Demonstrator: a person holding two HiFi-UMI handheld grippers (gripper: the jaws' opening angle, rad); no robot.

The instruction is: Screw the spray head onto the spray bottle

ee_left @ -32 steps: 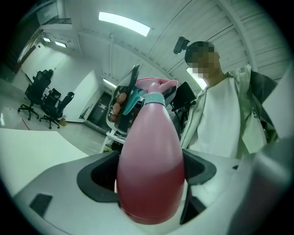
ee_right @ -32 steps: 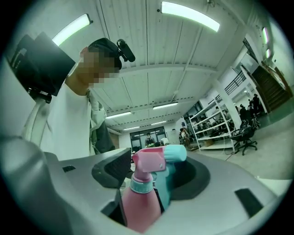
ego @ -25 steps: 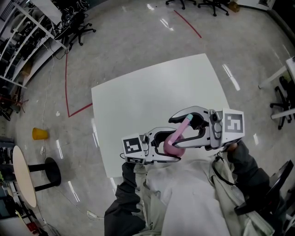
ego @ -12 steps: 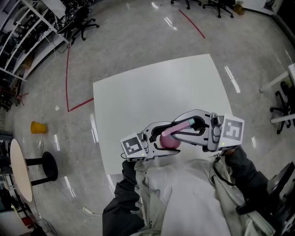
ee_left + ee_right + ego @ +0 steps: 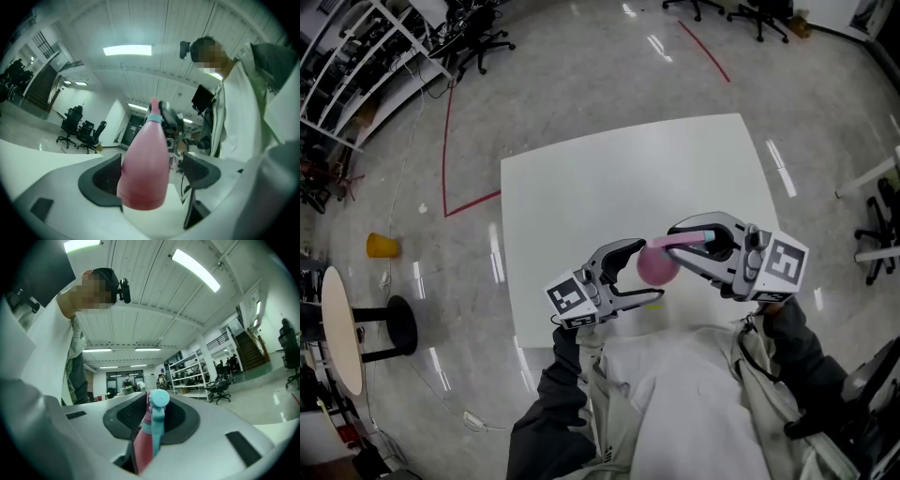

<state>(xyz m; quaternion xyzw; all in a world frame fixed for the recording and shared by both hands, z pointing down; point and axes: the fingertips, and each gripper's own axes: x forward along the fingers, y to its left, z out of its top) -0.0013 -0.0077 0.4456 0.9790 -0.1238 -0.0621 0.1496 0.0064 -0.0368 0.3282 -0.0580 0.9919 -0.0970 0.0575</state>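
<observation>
Left gripper: The left gripper [image 5: 151, 174] was found with its jaws spread wide. A moment before, they had been clamped round the body of the spray bottle [image 5: 655, 266]. The base of the bottle was seen between the two pads, close to one and clear of the other, so no grip was being kept there.

Right gripper: The right gripper [image 5: 679, 243] had been standing wide around the top of the bottle a second earlier. Its jaws were now narrow and closing, pinched on the teal spray head [image 5: 157, 401] and the pink neck beneath it.

Bottle position: The bottle was carried in the air above the near part of the white table [image 5: 581, 187]. It lay roughly level, base toward the left gripper and head toward the right. It had been shifted a little to the person's right.

Spray head: The head was seen seated on the neck. How far it had been threaded could not be told.

Meaning for the task: A handover was judged to have been made, with the weight now borne by the right gripper alone. A fresh hold for the next twist was probably being prepared.

Risk: With the only hold at the top, the heavy base could be let sag, or the head turned loose, unless the body is retaken.
</observation>
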